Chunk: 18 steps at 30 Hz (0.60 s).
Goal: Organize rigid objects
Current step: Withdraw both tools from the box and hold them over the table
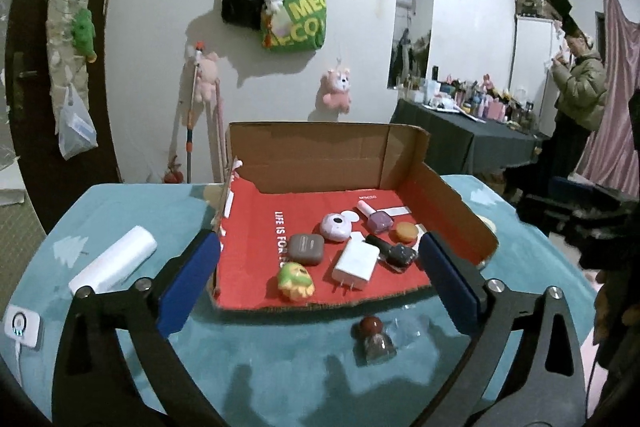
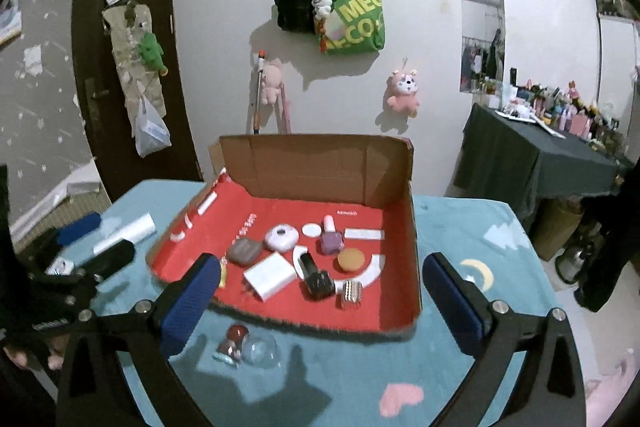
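Note:
An open cardboard box with a red floor (image 1: 248,267) (image 2: 192,251) sits on the teal tablecloth. Inside lie a white charger (image 1: 356,265) (image 2: 270,277), a brown earbud case (image 1: 306,249), a purple round case (image 1: 334,227), a purple nail polish (image 1: 378,219), an orange disc (image 1: 405,231), a black nail polish (image 1: 394,251) and a green-yellow toy (image 1: 296,281). A small bottle with a red-brown cap (image 1: 372,341) (image 2: 233,343) rests on the cloth in front of the box. My left gripper (image 1: 318,243) (image 2: 96,243) and right gripper (image 2: 320,263) hover before the box, both open and holding nothing.
A white roll (image 1: 114,259) and a white device with a cable (image 1: 22,325) lie left of the box. A clear dome (image 2: 262,351) sits beside the small bottle. At the back right, a person (image 1: 580,83) stands by a dark table (image 1: 460,143) crowded with bottles.

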Tool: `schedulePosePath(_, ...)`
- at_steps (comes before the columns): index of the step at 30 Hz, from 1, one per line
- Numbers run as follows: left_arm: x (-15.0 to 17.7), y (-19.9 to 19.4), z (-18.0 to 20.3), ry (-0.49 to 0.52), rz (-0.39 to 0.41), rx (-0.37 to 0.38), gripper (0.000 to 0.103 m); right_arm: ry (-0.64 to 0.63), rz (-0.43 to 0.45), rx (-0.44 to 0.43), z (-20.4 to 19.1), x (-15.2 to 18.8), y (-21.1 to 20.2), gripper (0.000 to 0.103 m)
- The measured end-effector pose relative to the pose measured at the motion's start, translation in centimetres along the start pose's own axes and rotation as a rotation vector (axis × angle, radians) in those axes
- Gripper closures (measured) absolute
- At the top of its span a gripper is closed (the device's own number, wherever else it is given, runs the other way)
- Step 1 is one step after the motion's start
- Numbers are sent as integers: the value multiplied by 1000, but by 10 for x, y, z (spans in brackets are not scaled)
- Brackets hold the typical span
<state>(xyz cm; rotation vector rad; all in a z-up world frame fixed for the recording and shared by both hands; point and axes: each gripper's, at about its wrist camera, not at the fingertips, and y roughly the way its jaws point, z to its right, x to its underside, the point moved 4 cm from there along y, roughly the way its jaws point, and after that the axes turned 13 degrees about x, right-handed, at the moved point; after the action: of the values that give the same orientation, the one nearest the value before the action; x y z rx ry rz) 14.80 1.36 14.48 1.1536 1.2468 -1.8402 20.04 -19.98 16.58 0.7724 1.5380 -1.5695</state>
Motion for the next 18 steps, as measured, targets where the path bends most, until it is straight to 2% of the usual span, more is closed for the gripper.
schedulePosePath(7, 32, -13, 1, -6, -8, -29, 1, -22, 32, 32, -15, 47, -10, 0)
schedulePosePath(9, 44, -12, -1, -8, -20, -35, 1, -27, 18, 31, -19, 61, -5, 0)
schedulePosePath(18, 94, 9, -10, -39, -119, -60, 1, -22, 5, 88, -24, 107, 19, 0)
